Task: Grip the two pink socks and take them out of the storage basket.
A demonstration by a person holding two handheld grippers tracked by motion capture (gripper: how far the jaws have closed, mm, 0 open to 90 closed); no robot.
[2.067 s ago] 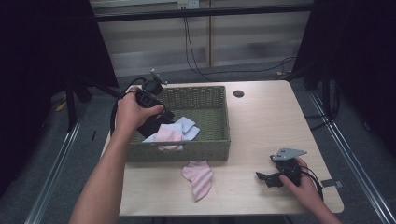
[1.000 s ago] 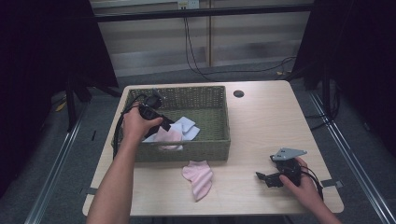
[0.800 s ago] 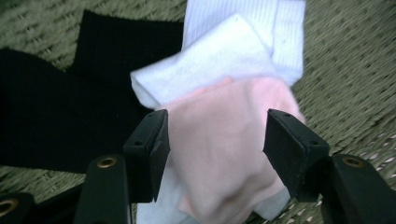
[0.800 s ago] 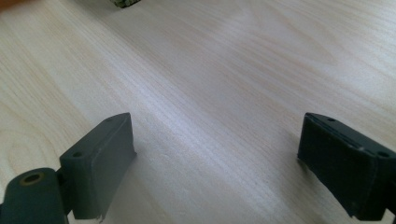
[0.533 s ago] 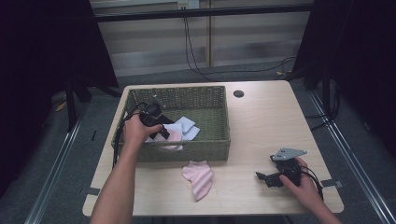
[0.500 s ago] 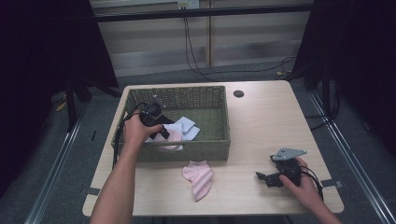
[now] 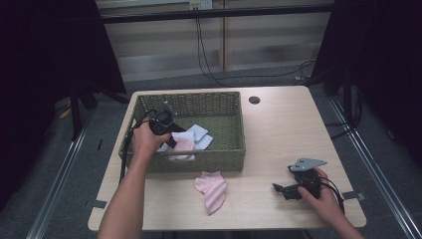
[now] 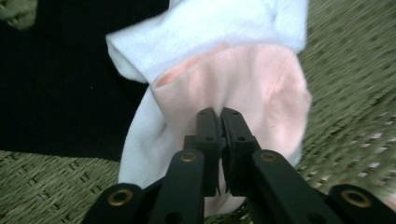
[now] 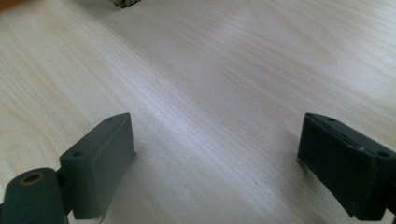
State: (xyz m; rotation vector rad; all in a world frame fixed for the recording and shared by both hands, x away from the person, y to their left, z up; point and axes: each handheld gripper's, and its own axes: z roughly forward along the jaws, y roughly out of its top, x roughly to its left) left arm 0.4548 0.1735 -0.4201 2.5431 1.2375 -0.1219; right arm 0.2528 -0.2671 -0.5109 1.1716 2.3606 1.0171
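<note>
Wicker basket (image 7: 219, 158) walls are surrounding your left claw (image 8: 218, 122), which is pinching the pink sock (image 8: 243, 88); limp fabric, so grip its folded edge. Your right claw (image 9: 219, 163) is resting released.

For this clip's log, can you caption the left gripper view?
Left gripper, jaws closed on a pink sock lying over pale blue socks in the woven basket.

Each hand carries a black gripper: the left gripper (image 8: 220, 122) shows 2 narrow jaws with brass-coloured rivets at lower centre; the right gripper (image 7: 281, 189), lower right, wears a grey 3-cornered plate and trails black cable. Both forearms are bare, without sleeves.
</note>
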